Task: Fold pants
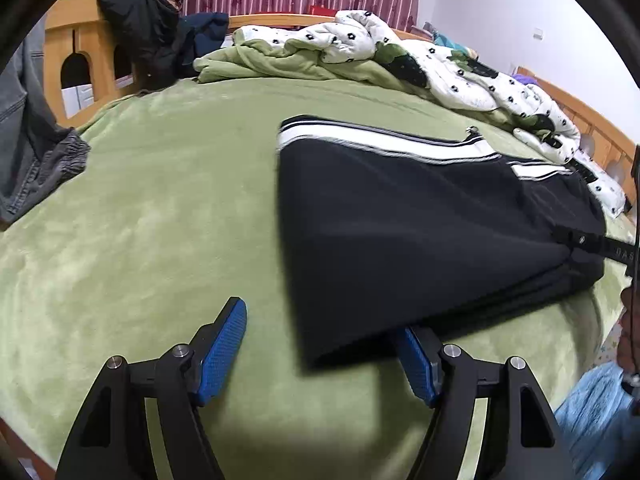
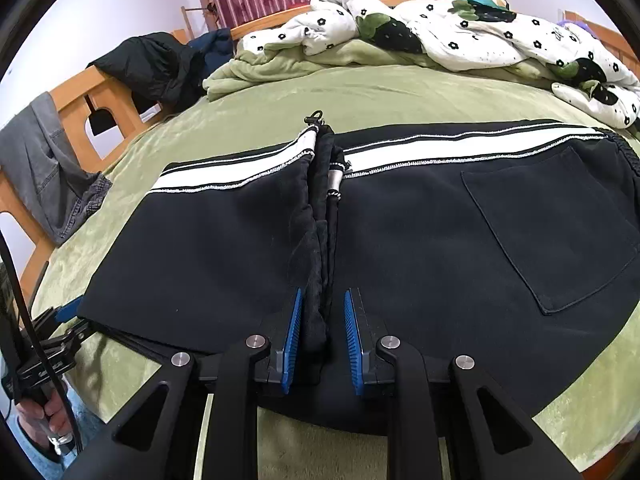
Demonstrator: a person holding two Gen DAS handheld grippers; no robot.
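We see the black track pants (image 2: 400, 232) with a white side stripe lying folded on the green bed blanket (image 1: 140, 220), just ahead of both claws. Our left claw (image 1: 320, 344) is spread wide and grips nothing, its right pad tucked under the pants' near corner. Our right claw (image 2: 320, 340) is partly open, pads either side of the bunched cuff fabric (image 2: 316, 280) without pinching it; a floral quilt (image 2: 460, 36) is heaped far ahead.

Black pants (image 2: 224, 240) with white side stripe, plain green blanket (image 1: 140, 220), blue-padded tools.
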